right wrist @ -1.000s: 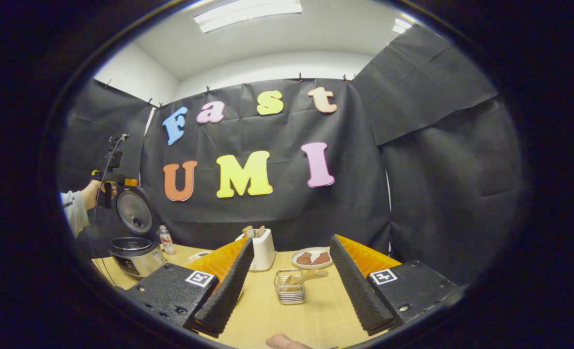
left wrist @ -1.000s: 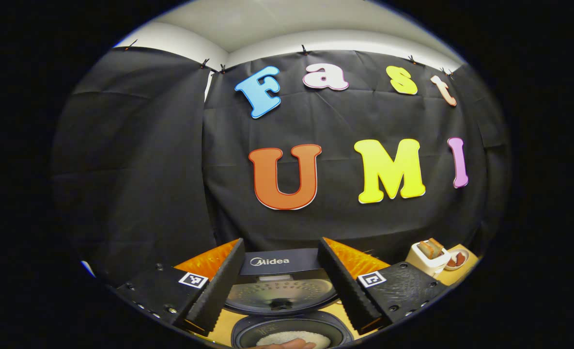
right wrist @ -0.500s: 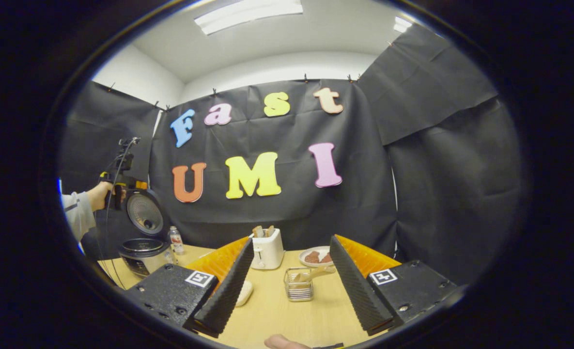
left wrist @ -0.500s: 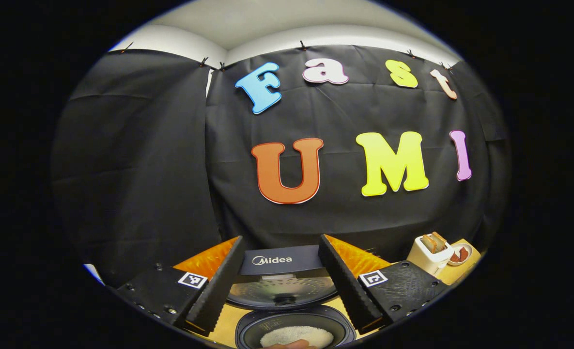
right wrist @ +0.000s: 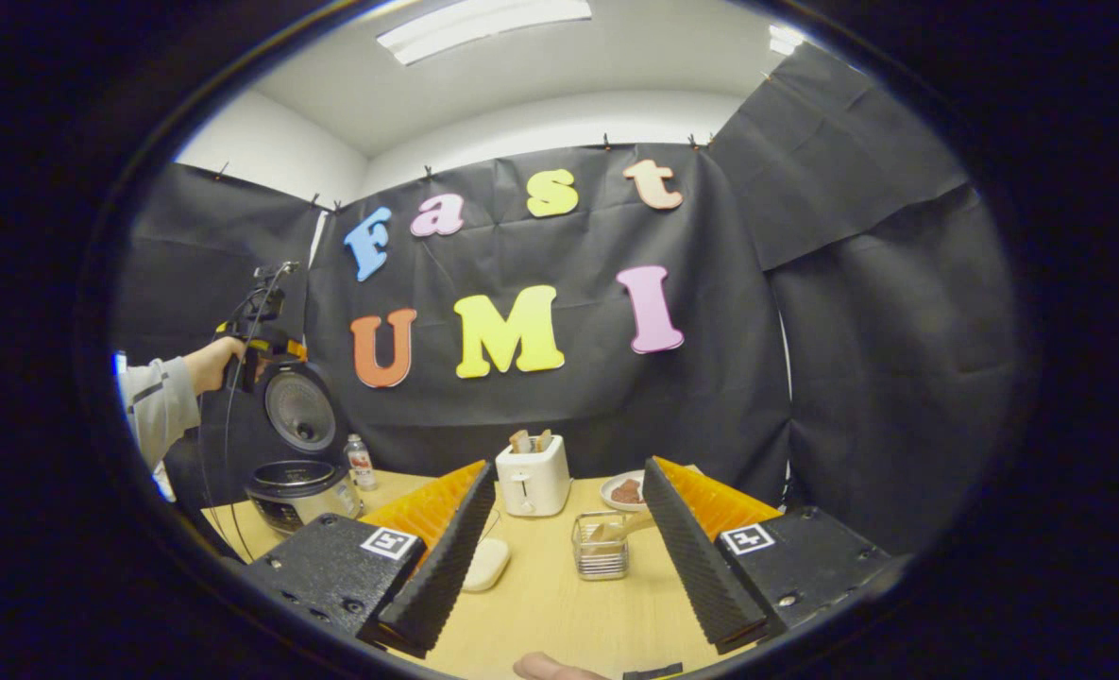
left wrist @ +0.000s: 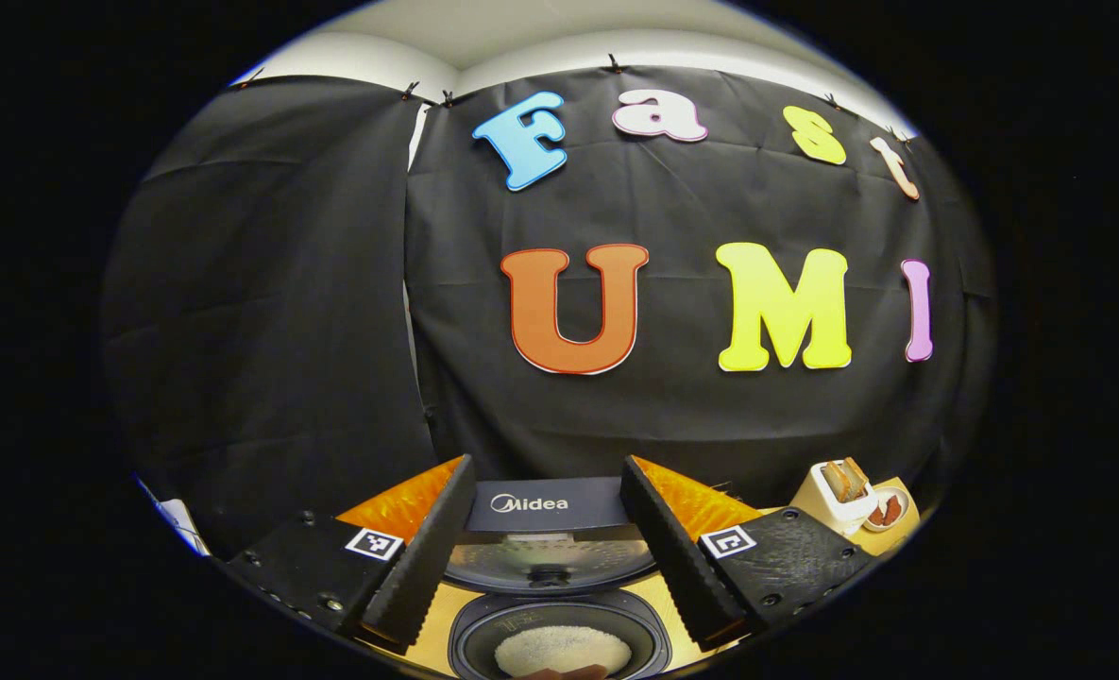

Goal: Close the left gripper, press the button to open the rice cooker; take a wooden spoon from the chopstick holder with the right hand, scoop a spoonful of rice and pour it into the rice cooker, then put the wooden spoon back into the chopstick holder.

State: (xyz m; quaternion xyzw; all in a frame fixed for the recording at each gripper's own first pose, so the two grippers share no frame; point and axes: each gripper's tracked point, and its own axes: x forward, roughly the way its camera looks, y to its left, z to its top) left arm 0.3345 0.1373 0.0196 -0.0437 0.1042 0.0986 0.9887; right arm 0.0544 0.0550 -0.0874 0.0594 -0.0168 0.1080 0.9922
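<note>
At bottom of left gripper view: left tool (left wrist: 542,546), fingers spread wide, nothing betw. them, held above the rice cooker (left wrist: 559,637).
- Rice cooker: lid (left wrist: 548,529) up & standing behind the pot, inner side w/ perforated plate facing the tool; pot directly below, white rice (left wrist: 563,650) in its bottom. Fingertip (left wrist: 564,672) at the very bottom edge of this view.
- Far right of same view: white toaster (left wrist: 838,493) w/ bread slices in the slots, small plate (left wrist: 888,510) w/ reddish food just beside it, both on the wood worktop (left wrist: 899,524).

At bottom of right gripper view: right tool (right wrist: 564,557), fingers likewise wide apart, empty, over the worktop & short of the holder.
- Chopstick holder (right wrist: 601,546): wire basket, upright on worktop, seen betw. the right tool's fingers, nearer the right-hand one. Wooden spoon (right wrist: 627,525) sits in it, leaning right; far end hidden behind that finger.
- Pale oval item (right wrist: 485,564) lying on worktop beside the left-hand finger; cannot tell what it is.
- Beyond holder: toaster, w/ plate to its right, partly hidden.
- Far left: rice cooker w/ lid raised, small bottle (right wrist: 360,461) just beside it; a hand (right wrist: 214,359) w/ grey sleeve holds the left tool up near top of the lid.
</note>
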